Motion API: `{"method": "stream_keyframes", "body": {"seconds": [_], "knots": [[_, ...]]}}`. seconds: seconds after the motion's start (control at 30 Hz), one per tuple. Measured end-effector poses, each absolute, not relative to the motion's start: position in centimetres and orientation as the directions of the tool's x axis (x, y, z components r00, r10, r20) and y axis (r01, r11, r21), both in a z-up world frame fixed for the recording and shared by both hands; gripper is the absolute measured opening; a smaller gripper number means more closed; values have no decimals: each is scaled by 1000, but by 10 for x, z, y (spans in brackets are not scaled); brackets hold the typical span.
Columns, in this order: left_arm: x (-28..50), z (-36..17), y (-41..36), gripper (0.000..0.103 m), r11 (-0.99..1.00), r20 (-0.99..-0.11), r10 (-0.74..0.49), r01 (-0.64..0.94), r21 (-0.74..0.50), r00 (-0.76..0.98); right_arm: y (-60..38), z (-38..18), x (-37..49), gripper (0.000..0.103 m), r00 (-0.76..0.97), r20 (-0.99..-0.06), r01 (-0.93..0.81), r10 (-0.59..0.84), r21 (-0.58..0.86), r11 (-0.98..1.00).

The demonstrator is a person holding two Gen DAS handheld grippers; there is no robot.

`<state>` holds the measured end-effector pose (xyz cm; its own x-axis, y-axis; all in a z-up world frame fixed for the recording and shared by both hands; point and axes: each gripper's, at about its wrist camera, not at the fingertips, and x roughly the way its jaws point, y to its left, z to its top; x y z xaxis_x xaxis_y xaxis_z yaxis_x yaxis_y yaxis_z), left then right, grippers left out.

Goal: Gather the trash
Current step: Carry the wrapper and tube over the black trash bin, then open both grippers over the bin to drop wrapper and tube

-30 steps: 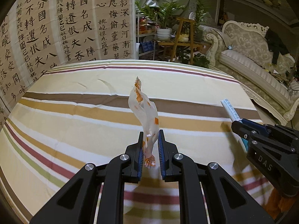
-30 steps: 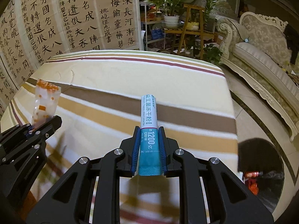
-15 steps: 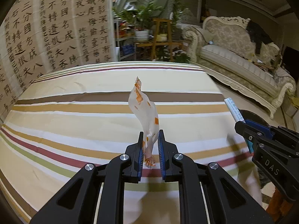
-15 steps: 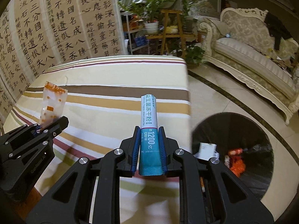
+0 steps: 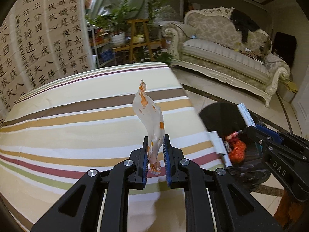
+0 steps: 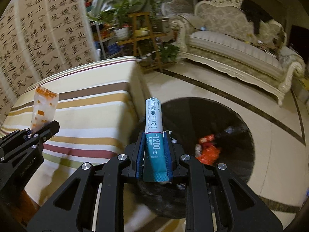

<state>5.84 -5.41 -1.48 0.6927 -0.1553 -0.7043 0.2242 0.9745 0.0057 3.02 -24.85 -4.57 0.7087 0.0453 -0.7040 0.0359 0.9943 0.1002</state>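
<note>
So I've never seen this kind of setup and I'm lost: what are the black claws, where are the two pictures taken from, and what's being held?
They are two hand-held grippers, one in each of a person's hands, each with a camera looking along its fingers. One picture is from the left gripper, shut on a crumpled white and orange wrapper. The other is from the right gripper, shut on a white and teal powder sachet. Each gripper also shows at the edge of the other's view. Below lies a striped tablecloth with nothing else visible on it. Beside the table, on the floor, stands a black-lined trash bin already holding red and orange litter.
</note>
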Motion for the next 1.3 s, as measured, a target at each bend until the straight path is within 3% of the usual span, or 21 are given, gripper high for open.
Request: {"method": "stream_keyframes", "body": {"seconds": [0.8, 0.9, 0.97, 1.03, 1.17, 1.3], "knots": [[88, -33, -160, 15, 926, -731, -226, 375, 45, 644, -335, -79, 50, 20, 667, -739, 224, -94, 78, 971], [91, -35, -164, 21, 923, -743, -226, 382, 42, 630, -338, -81, 55, 22, 662, -743, 232, -96, 82, 969], [91, -35, -165, 39, 923, -747, -225, 382, 42, 626, -343, -83, 54, 30, 661, -744, 238, -99, 82, 968], [91, -34, -164, 47, 926, -742, -223, 375, 41, 632, -343, -83, 54, 37, 663, -741, 244, -106, 80, 966], [90, -33, -161, 59, 932, -738, -221, 362, 34, 638, -342, -81, 53, 38, 663, -740, 250, -116, 73, 965], [87, -31, -161, 70, 934, -726, -220, 357, 37, 652, -342, -77, 50, 49, 670, -731, 259, -130, 66, 964]]}}
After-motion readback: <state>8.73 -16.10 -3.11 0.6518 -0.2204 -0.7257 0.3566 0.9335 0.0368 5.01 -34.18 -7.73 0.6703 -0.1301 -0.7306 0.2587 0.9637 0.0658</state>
